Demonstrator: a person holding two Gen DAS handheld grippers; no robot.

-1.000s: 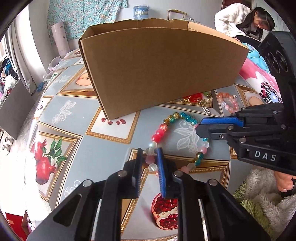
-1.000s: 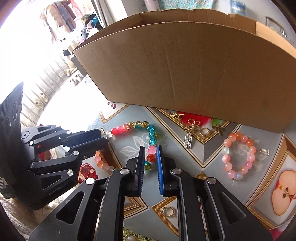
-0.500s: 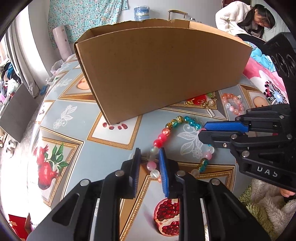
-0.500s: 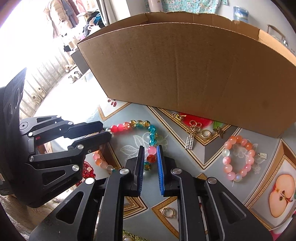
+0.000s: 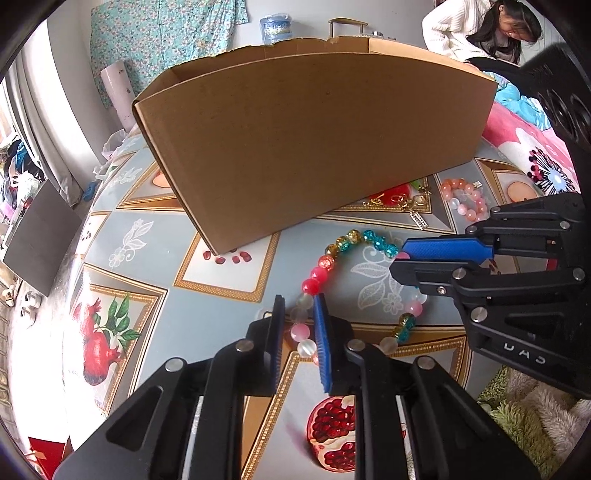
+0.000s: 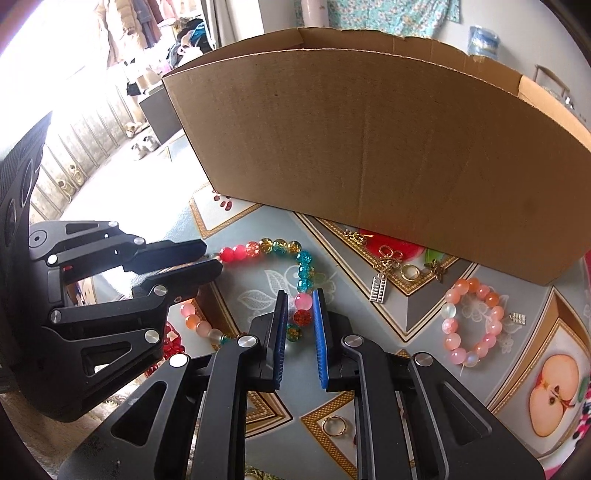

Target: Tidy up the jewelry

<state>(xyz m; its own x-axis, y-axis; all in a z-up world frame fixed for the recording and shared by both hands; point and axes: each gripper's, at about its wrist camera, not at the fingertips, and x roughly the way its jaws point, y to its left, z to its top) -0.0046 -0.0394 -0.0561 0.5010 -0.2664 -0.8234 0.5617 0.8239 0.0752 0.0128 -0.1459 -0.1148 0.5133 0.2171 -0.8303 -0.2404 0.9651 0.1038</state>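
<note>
A multicoloured bead bracelet (image 5: 334,253) lies as a loop on the patterned tablecloth before a cardboard box (image 5: 314,147). My left gripper (image 5: 299,314) is narrowly open, its fingers either side of the bracelet's left pale beads. My right gripper (image 6: 300,310) is narrowly open around the right side's pink and red beads (image 6: 303,301). Each gripper shows in the other's view: the right (image 5: 417,258), the left (image 6: 210,258). A pink bead bracelet (image 6: 471,321) lies to the right.
Small gold charms and a ring (image 6: 391,266) lie at the foot of the box (image 6: 369,147). A gold ring (image 6: 334,426) lies near my right gripper. A person (image 5: 480,33) sits beyond the box. A fluffy green mat (image 5: 524,406) is at the table's right edge.
Both grippers have opened a little around the bracelet and risen slightly; the bracelet now lies a bit lower in both views. The box looks farther off.
</note>
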